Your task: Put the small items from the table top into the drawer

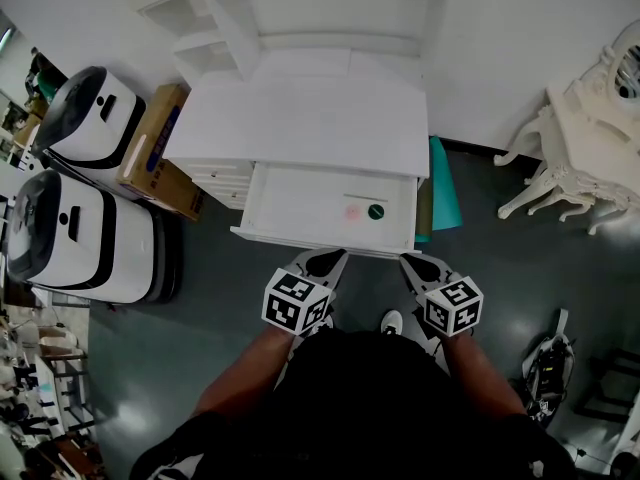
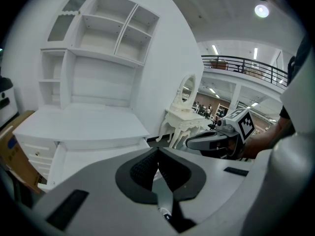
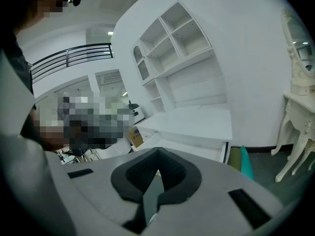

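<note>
In the head view a white desk shows a bare top, and its drawer is pulled out toward me. Inside the drawer, at the right, lie a small pink item and a dark green round item. My left gripper and right gripper hover side by side just in front of the drawer's front edge. Both are shut with nothing between the jaws. The left gripper view shows its own jaws closed and the right gripper beside it. The right gripper view shows its jaws closed.
Two white machines and a cardboard box stand left of the desk. A teal panel leans at its right side. Ornate white furniture is farther right. A white shelf unit rises behind the desk.
</note>
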A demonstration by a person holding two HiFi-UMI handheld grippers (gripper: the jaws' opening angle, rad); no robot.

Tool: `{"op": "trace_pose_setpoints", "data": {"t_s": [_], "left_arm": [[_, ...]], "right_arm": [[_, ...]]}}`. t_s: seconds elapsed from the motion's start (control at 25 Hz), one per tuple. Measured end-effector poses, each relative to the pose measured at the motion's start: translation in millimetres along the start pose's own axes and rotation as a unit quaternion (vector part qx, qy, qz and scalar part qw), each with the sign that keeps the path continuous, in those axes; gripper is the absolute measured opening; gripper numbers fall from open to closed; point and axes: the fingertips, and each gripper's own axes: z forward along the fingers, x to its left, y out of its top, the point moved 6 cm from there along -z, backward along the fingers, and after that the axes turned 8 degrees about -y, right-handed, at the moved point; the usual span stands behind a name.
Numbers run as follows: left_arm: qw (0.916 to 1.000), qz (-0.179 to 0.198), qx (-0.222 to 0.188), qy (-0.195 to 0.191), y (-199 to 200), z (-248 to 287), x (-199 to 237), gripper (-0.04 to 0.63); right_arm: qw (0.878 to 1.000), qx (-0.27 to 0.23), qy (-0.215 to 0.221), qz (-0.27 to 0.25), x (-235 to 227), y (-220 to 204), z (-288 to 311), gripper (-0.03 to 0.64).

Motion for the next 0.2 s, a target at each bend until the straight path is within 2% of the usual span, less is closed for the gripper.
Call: {"op": "trace_pose_setpoints", "data": {"t_s": [0.2], "left_arm": [[1.0000, 0.001, -0.001, -0.001, -0.3, 1.5, -2.1, 0.004]], "right_arm": [[1.000, 0.000, 0.001, 0.001, -0.2, -1.6, -0.8, 0.025]]}}
